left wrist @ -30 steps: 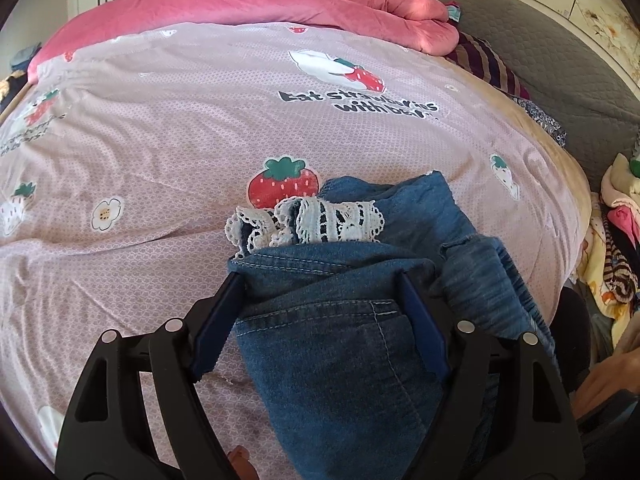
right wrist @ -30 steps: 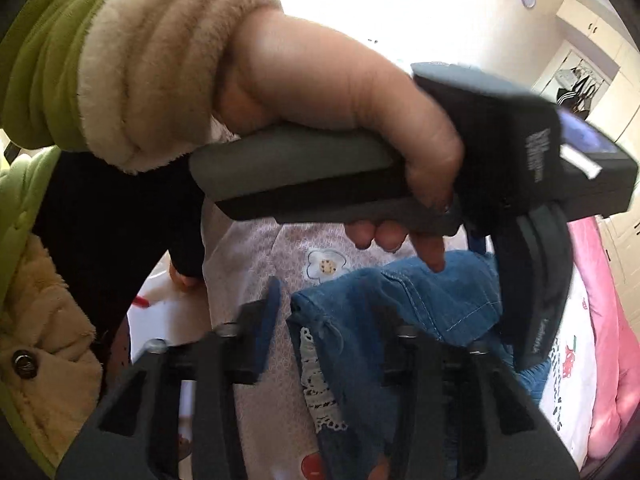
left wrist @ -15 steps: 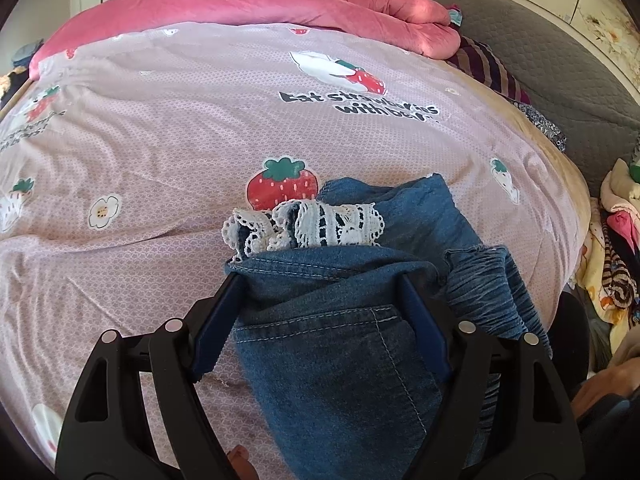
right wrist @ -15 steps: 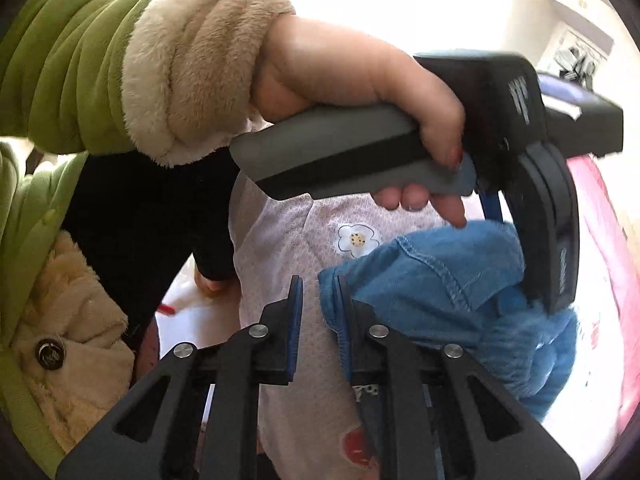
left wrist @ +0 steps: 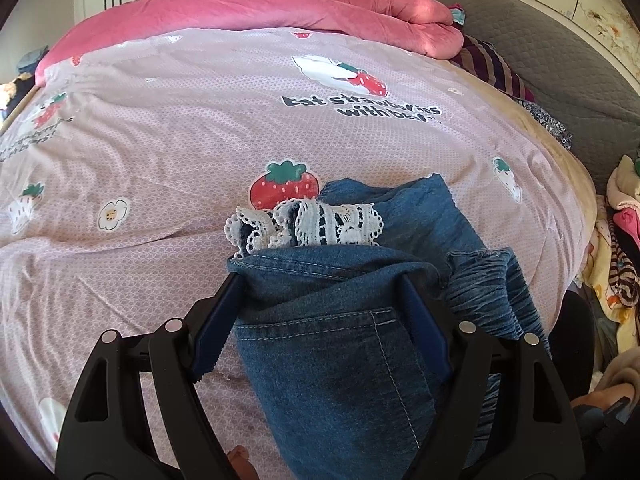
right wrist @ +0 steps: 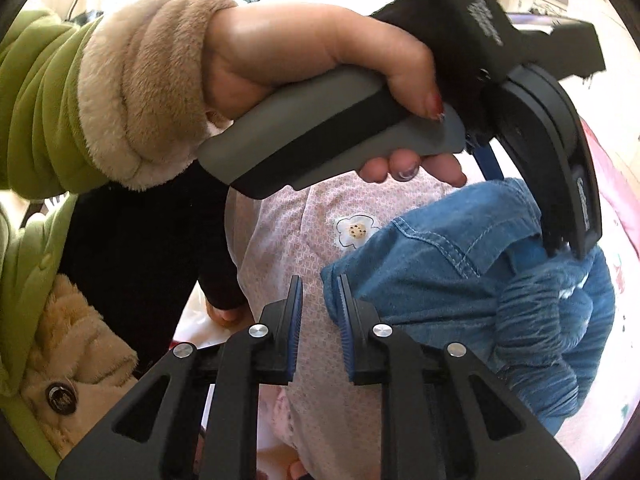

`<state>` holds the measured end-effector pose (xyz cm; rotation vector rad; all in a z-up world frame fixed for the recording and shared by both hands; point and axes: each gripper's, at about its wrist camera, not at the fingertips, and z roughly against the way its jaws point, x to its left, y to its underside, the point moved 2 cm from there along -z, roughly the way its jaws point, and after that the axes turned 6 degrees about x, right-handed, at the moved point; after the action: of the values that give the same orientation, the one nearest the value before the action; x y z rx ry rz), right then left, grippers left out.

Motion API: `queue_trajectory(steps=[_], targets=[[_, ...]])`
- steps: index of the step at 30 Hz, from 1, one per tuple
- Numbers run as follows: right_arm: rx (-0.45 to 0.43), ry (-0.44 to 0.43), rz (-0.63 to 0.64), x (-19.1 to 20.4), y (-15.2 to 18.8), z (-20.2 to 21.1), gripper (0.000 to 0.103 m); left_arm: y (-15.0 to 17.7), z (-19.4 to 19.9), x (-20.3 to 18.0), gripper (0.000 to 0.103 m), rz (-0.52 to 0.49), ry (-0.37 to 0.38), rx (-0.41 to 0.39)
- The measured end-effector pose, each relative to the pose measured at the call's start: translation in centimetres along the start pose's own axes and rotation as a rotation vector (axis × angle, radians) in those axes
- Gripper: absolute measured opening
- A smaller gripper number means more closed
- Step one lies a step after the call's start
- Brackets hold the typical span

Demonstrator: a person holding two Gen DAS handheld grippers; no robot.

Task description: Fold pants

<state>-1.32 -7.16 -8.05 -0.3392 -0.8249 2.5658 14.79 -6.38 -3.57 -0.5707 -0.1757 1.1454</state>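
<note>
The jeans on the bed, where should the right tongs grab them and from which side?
Grip the stitched denim edge of the jeans nearest the right tongs, coming from the person's side. That edge sticks out free above the sheet, thin enough for narrow jaws; the gathered waistband beyond looks too bulky.

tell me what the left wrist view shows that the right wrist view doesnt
Only the left wrist view: the pants' white lace trim, the pink quilt and the left gripper wide around the folded denim.

Only the right wrist view: the person's hand on the left gripper's handle, a green sleeve with a fleece cuff, and the right gripper, narrow, nothing between its pads.

Both: the denim pants on the strawberry bedsheet.
</note>
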Motion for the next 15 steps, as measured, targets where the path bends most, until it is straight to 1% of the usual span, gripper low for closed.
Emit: queue_trajectory(steps=[1, 5, 6, 8, 10, 12, 15], targets=[[-0.008, -0.011, -0.015, 0.0, 0.0, 0.1, 0.018, 0.0, 0.1, 0.0, 0.071, 0.001, -0.001, -0.001], [-0.071, -0.076, -0.090, -0.3, -0.3, 2.3, 0.033, 0.0, 0.8, 0.0, 0.071, 0.000, -0.004, -0.013], [-0.096, -0.070, -0.093, -0.2, -0.3, 3.3, 0.037, 0.0, 1.1, 0.0, 0.071, 0.000, -0.005, -0.018], [-0.118, -0.068, -0.094, -0.1, -0.5, 4.3, 0.043, 0.0, 1.5, -0.1, 0.071, -0.001, -0.006, -0.028], [-0.145, -0.063, -0.104, -0.1, -0.6, 5.6, 0.046, 0.0, 2.0, -0.3, 0.071, -0.003, -0.012, -0.042], [-0.165, -0.054, -0.115, -0.3, -0.6, 6.8, 0.054, 0.0, 2.4, -0.3, 0.071, -0.002, -0.011, -0.053], [-0.195, -0.029, -0.137, -0.8, -0.7, 8.4, 0.060, 0.1, 3.2, -0.5, 0.073, -0.001, -0.012, -0.069]])
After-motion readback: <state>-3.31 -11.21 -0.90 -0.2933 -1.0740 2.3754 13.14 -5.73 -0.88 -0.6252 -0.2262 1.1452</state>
